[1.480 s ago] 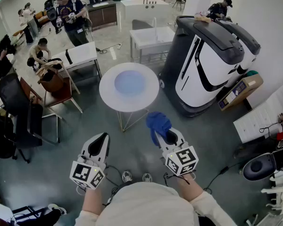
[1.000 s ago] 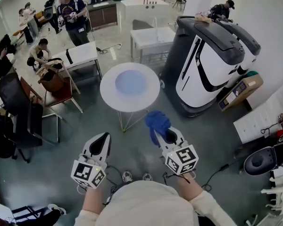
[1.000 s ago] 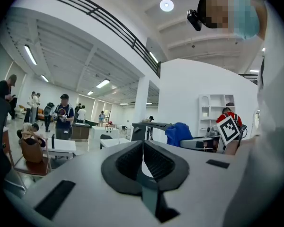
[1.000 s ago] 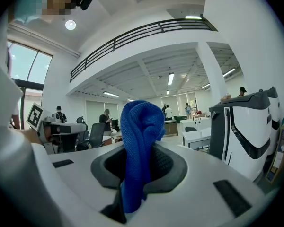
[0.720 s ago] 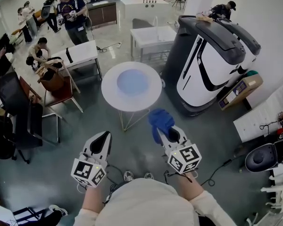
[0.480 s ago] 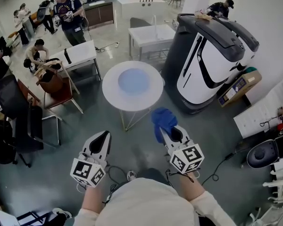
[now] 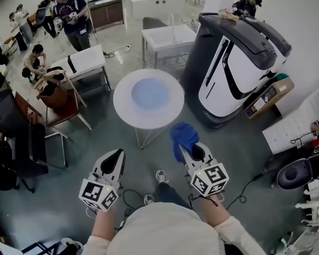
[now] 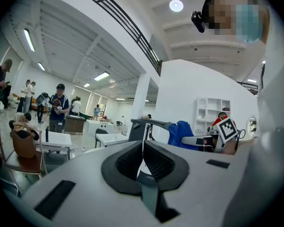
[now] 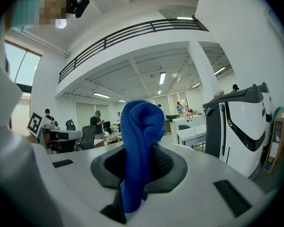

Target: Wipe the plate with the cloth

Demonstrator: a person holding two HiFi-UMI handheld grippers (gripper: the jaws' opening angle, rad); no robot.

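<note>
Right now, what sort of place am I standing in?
Probably an open-plan robotics lab or workshop rather than a home. A large black-and-white machine stands on a bare grey floor, and several people work around white desks and office chairs behind it.

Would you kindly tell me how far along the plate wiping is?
Done: the blue cloth is clamped in the right hand-held gripper. In hand: both are held short of the round table, the left hand-held gripper shut and empty. Left: the plate on that table is untouched, so all the wiping remains.
</note>
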